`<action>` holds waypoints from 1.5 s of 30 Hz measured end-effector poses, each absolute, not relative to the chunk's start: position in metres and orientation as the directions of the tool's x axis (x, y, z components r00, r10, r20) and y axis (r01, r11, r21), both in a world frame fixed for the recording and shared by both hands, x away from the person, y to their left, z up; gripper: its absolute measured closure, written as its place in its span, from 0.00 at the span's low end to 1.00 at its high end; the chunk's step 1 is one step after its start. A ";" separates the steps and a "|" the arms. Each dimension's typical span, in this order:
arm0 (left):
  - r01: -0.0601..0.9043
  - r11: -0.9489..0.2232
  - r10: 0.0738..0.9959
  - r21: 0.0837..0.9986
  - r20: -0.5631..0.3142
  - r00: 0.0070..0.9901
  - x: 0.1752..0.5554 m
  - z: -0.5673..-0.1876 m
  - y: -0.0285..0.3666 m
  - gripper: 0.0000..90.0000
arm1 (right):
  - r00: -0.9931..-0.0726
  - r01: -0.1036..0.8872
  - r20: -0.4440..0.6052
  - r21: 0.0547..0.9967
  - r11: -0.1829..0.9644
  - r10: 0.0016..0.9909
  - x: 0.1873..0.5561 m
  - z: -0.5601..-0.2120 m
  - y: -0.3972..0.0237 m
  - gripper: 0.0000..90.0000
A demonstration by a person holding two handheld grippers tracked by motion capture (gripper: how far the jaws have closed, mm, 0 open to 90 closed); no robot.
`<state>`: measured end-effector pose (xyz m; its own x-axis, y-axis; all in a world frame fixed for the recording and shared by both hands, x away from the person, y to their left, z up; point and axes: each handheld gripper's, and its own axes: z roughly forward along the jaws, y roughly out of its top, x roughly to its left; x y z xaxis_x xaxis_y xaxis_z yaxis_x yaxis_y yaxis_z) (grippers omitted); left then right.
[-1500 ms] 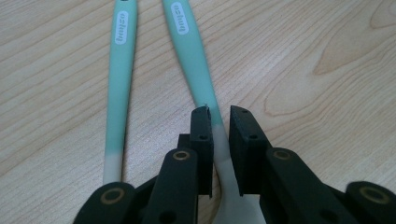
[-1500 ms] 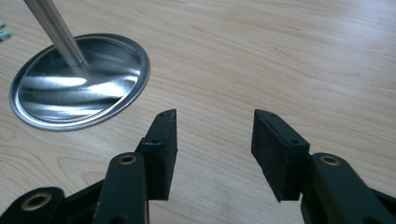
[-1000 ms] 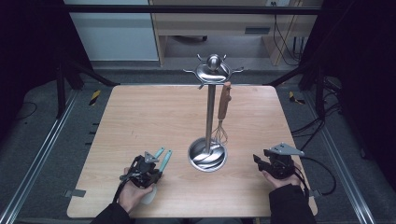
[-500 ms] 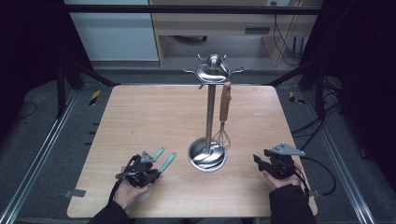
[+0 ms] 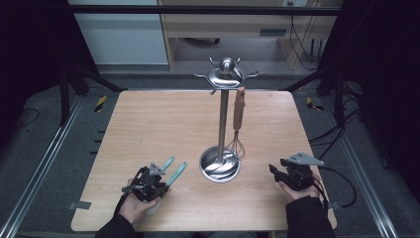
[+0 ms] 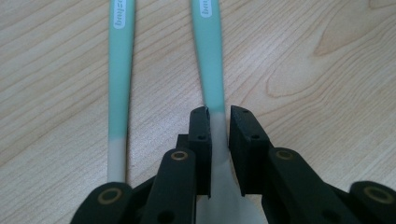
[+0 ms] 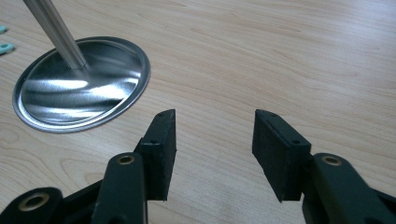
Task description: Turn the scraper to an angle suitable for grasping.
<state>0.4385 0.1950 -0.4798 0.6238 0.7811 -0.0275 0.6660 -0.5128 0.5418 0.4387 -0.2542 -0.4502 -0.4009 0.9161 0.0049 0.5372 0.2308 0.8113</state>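
the high view is evenly lit from above over the counter (image 5: 148, 124), while the floor and frame around it sink into near black. it is soft and a little grainy, with fine detail lost at the dark edges. the steel utensil stand (image 5: 221, 163) throws bright streaks of glare off its dished base, just left of the right claw (image 7: 212, 140) in the right gripper view, and its pole blurs toward the top corner. in the left gripper view the left claw (image 6: 219, 135) is dark and slightly soft up close, the wood grain ahead of it sharp, shadows faint and diffuse.
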 end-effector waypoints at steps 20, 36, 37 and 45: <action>0.665 -0.526 0.783 0.529 -0.004 0.622 0.440 -0.479 0.191 0.90 | -0.394 0.549 0.009 0.805 0.227 0.919 0.439 -0.451 -0.254 0.55; 0.632 -0.522 0.780 0.573 0.019 0.626 0.435 -0.471 0.194 0.90 | -0.393 0.542 0.001 0.808 0.231 0.919 0.440 -0.451 -0.256 0.55; 0.630 -0.522 0.779 0.575 0.021 0.626 0.435 -0.470 0.194 0.90 | -0.393 0.542 0.001 0.808 0.231 0.919 0.440 -0.451 -0.256 0.55; 0.606 -0.493 0.783 0.624 0.014 0.622 0.431 -0.460 0.199 0.90 | -0.393 0.546 0.009 0.807 0.226 0.920 0.439 -0.451 -0.256 0.55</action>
<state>0.4306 0.1991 -0.4597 0.6218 0.7831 0.0143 0.6064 -0.4929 0.6240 0.4393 -0.2557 -0.4508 -0.3929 0.9195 0.0089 0.5461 0.2255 0.8068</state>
